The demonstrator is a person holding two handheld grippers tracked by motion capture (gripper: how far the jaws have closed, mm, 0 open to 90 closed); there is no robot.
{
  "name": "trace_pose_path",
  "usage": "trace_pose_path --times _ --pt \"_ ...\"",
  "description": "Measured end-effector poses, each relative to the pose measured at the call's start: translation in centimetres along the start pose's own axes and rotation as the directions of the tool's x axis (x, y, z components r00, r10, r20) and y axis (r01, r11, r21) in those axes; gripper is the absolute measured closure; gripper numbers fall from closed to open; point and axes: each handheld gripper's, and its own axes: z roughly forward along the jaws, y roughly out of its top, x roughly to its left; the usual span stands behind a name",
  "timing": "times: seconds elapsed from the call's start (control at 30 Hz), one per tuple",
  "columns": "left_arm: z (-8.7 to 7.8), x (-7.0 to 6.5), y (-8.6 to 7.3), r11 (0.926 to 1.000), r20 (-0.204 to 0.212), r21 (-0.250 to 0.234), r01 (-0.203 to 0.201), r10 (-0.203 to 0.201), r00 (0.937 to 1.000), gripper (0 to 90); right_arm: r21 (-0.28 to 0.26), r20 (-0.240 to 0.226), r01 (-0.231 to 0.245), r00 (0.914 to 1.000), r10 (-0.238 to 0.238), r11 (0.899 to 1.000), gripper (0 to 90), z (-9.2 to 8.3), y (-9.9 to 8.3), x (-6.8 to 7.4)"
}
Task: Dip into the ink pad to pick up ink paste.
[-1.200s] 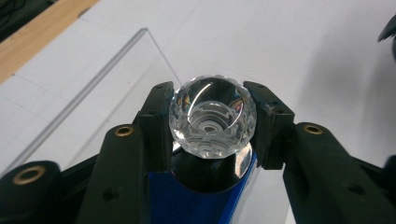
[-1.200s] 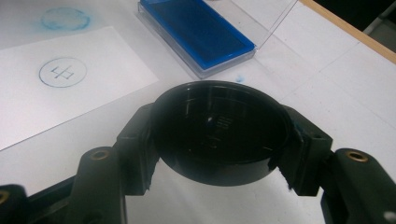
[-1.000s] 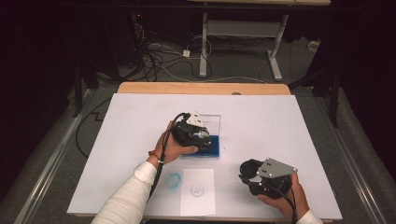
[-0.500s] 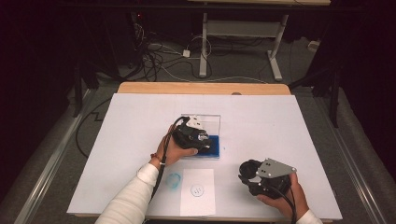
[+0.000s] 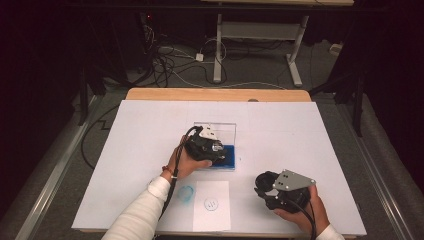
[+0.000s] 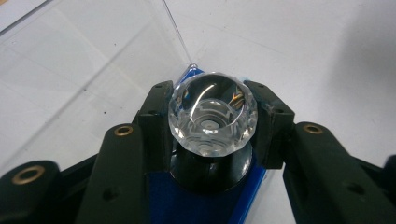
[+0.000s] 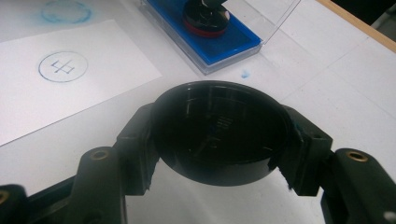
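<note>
Clear faceted plastic tops the stamp [image 6: 212, 114] that our left hand-held gripper [image 5: 210, 148] has clamped between its jaws; the stamp's black base sits on the blue ink pad [image 6: 187, 205], and its printing face is hidden against the pad. We count one ink pad, lying in one clear case [image 5: 227, 131] with its lid open, near the middle of the table [image 5: 300, 130]. Our right hand-held gripper [image 5: 267, 187], close to the table's near right corner, is closed on one round black cap [image 7: 219, 130], whose glossy inside is too dark for us to make out. One white paper sheet [image 5: 212, 206] lies at the near edge and carries one circular blue stamp print [image 7: 63, 66] with a character inside that we cannot read with confidence. Just left of the sheet is one smeared blue ring [image 5: 186, 192] on the table, and one small blue spot [image 7: 244, 73] lies beside the case.
</note>
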Motion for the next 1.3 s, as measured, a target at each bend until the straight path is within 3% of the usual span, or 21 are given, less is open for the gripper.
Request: trace_pose_path --times 0.2,0.4,1.1,1.3 --pt "0.01 -0.03 0.05 1.0000 -0.002 0.005 0.004 -0.004 1.0000 54.1 -0.002 0.001 -0.001 1.0000 0.001 1.000 38.5 -0.10 -0.03 -0.01" --pt "-0.03 -0.24 0.21 0.9996 -0.011 0.022 -0.018 0.018 0.9998 54.1 -0.003 -0.003 0.003 1.0000 -0.003 1.000 38.5 -0.04 -0.01 0.00" --pt "0.02 -0.07 0.26 0.9996 -0.004 0.026 -0.009 0.010 0.9999 54.1 -0.005 -0.001 0.000 1.0000 0.000 1.000 38.5 -0.09 -0.01 0.00" --pt "-0.22 -0.48 0.52 0.9984 -0.025 0.042 -0.038 0.040 0.9989 54.1 -0.006 0.003 0.003 1.0000 -0.002 1.000 38.5 -0.13 -0.04 -0.09"
